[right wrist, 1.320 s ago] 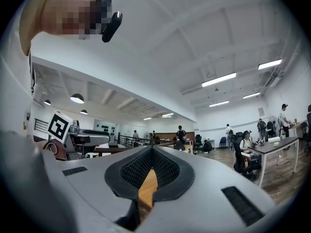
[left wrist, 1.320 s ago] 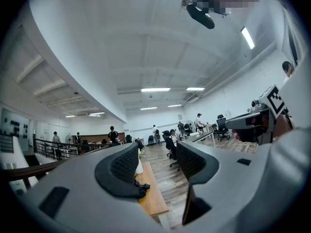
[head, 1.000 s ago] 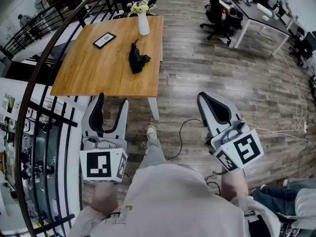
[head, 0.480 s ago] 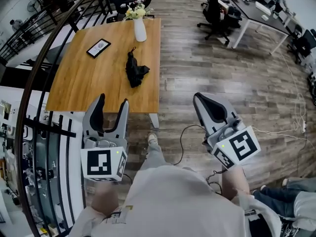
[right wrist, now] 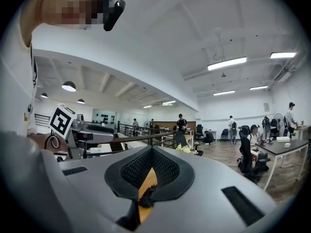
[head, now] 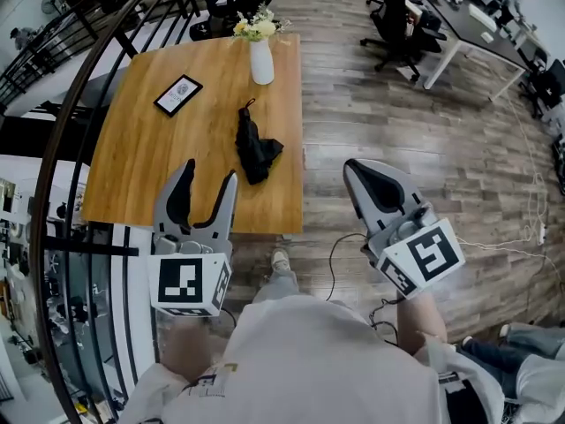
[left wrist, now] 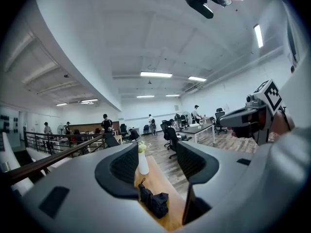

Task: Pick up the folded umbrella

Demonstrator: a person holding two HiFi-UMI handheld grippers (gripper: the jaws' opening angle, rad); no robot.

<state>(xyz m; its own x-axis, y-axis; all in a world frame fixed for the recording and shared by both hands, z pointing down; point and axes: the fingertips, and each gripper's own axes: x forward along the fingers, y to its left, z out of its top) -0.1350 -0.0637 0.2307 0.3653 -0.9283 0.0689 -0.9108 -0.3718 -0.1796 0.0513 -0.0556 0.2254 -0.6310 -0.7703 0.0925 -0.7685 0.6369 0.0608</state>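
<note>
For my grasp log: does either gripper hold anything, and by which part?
Nothing is held. The left gripper is open, the right gripper shut and empty; the folded umbrella lies untouched on the table.

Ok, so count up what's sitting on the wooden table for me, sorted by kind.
Folded black umbrella: 1
White vase with flowers: 1
Black-framed flat panel (picture or tablet, cannot tell): 1
Total: 3 on the wooden table
</note>
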